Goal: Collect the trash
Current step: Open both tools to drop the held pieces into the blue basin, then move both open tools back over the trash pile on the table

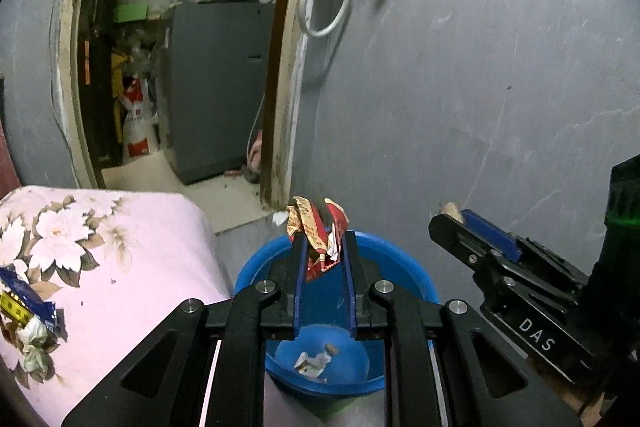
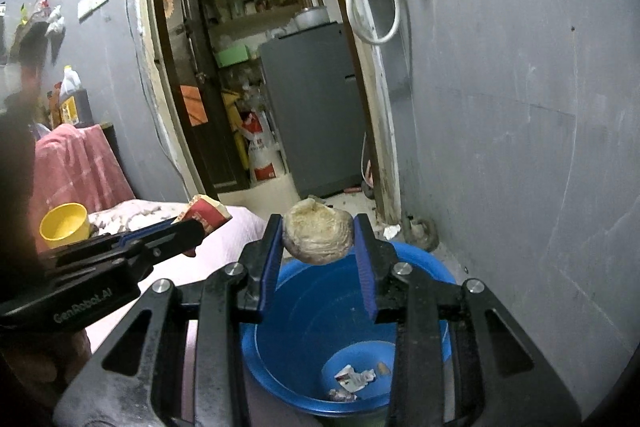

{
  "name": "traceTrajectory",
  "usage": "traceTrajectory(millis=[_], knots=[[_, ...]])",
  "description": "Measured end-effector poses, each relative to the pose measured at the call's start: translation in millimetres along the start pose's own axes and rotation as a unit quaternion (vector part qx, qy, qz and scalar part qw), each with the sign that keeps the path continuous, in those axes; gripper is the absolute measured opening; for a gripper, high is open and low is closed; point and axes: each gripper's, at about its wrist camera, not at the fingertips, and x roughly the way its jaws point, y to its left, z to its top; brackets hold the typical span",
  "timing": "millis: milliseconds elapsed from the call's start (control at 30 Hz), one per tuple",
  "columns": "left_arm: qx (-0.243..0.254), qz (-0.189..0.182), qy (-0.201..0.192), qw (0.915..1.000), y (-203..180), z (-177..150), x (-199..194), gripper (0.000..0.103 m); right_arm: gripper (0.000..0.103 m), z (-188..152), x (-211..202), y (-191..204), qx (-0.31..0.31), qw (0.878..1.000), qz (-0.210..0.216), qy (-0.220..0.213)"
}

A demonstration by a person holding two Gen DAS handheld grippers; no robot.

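The blue plastic bucket point(image 2: 420, 267) stands on the floor beside the bed's corner, with paper scraps on its smooth bottom. Above its rim, the right gripper point(image 2: 318, 239) is clamped on a rounded, wrinkled beige lump point(image 2: 318, 235); probably light and soft, best held across its middle. The left gripper point(image 1: 322, 251) pinches a crumpled red wrapper point(image 1: 316, 235): thin, crinkly, light, held at its lower folds.
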Motion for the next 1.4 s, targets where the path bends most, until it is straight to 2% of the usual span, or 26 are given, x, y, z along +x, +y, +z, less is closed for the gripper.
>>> traceTrajectory(millis=[167,367,700,1100,1400], knots=[[-0.024,0.004,0.034,0.9991,10,-3,18,0.023,0.043,-5,8,-5,0.006,1.0,-0.006,0.017],[-0.028,0.007,0.04,0.9988,15,-7,20,0.032,0.048,-7,10,-11,0.015,1.0,-0.011,0.024],[-0.031,0.01,0.042,0.9986,14,-5,12,0.034,0.049,-3,6,-11,0.015,1.0,-0.012,0.019],[-0.044,0.015,0.007,0.9989,25,1,-24,0.036,0.051,8,-14,9,0.002,1.0,-0.01,0.0],[-0.068,0.045,-0.047,0.9956,55,7,-84,0.048,0.069,21,-37,48,-0.012,0.999,0.001,-0.033]])
